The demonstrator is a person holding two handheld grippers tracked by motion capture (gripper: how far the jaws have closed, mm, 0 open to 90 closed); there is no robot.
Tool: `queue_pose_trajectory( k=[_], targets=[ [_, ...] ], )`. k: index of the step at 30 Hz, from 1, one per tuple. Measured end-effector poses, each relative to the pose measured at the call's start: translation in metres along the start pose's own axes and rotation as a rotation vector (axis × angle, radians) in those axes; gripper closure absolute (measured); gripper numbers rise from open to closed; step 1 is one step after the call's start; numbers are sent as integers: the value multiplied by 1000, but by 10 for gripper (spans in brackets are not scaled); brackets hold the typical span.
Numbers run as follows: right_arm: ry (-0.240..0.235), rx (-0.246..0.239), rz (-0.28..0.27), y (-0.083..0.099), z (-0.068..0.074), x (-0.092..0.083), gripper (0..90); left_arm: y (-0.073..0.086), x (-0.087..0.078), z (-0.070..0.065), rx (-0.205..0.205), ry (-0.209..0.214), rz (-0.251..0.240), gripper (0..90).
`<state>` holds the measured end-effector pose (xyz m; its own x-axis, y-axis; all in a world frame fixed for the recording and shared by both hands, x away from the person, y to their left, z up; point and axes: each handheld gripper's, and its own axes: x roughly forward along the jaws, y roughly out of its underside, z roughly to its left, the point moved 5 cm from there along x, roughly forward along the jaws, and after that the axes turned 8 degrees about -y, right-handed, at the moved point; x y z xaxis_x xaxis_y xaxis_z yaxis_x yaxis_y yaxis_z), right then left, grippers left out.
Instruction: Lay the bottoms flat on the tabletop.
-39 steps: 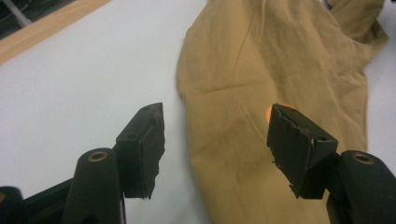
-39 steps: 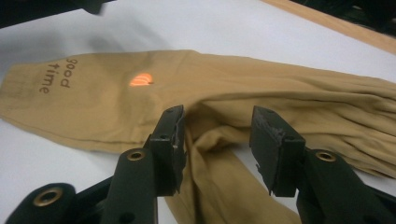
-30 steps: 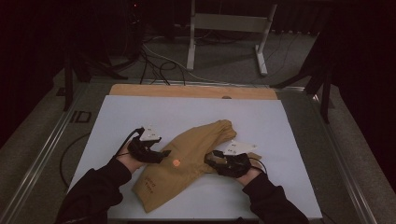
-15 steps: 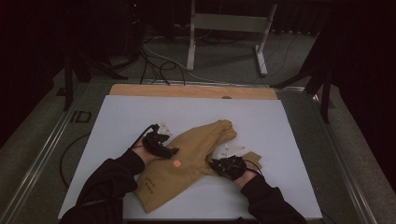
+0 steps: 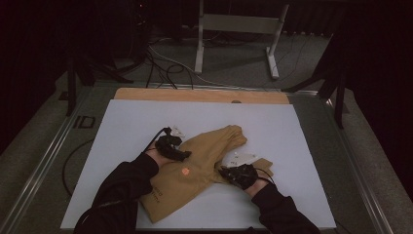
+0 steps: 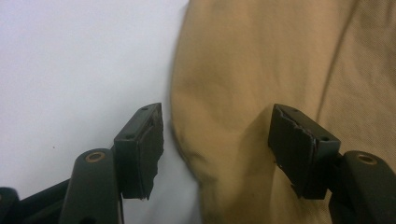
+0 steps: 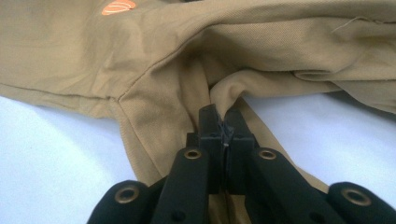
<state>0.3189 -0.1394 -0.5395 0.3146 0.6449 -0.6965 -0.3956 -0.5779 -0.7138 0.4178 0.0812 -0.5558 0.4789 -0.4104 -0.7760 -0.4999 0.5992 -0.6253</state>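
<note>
A tan garment lies crumpled across the middle of a white tabletop, stretched from the near left toward the far right, an orange logo showing on its upper face. The person's right gripper sits at the garment's right-hand edge with its jaws pinched together on a fold of the cloth; in the right gripper view the fabric bunches up into a ridge just ahead of the closed pads, the logo at the top left. The left gripper rests over the garment's left edge, jaws standing partly apart and clamping nothing. In the left gripper view one pad hangs above the bare tabletop, the other above the cloth, with the hem running between them. Dark sleeves reach in from the near side.
</note>
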Motion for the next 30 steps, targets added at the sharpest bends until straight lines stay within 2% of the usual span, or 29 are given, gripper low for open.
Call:
queue_pose_trajectory(
  k=[4, 7, 9, 12, 13, 16, 20, 21, 24, 28, 29, 30],
  targets=[
    [-1, 2, -3, 0, 0, -1, 886, -2, 1, 1, -3, -2, 6, 425],
    [-1, -1, -6, 0, 0, -2, 886, -2, 0, 3, -17, -4, 10, 511],
    [3, 2, -6, 1, 0, -3, 886, -2, 0, 2, -7, 2, 12, 562],
    [4, -6, -7, 1, -1, -3, 886, -3, -1, 0, 6, 10, 16, 665],
    [5, -5, -9, 1, -1, -4, 886, -4, -1, -2, 20, 12, 12, 736],
    [7, -1, -9, 0, 0, -4, 886, -5, -1, -5, 33, 1, 5, 871],
    [6, -1, -16, -1, -1, -6, 887, -5, -4, -6, 49, -20, -4, 888],
    [11, -4, -23, -1, -2, -8, 887, -5, -7, -4, 33, -29, -24, 892],
    [17, -3, -27, -2, -4, -10, 887, -5, -15, 1, 18, -46, -38, 894],
    [32, 3, -37, -4, -7, -14, 887, -6, -24, 7, 9, -53, -53, 895],
    [43, 4, -47, -5, -10, -17, 887, -6, -30, 10, -8, -57, -66, 895],
    [47, 4, -49, -6, -11, -18, 887, -6, -35, 13, -7, -69, -78, 895]
  ],
)
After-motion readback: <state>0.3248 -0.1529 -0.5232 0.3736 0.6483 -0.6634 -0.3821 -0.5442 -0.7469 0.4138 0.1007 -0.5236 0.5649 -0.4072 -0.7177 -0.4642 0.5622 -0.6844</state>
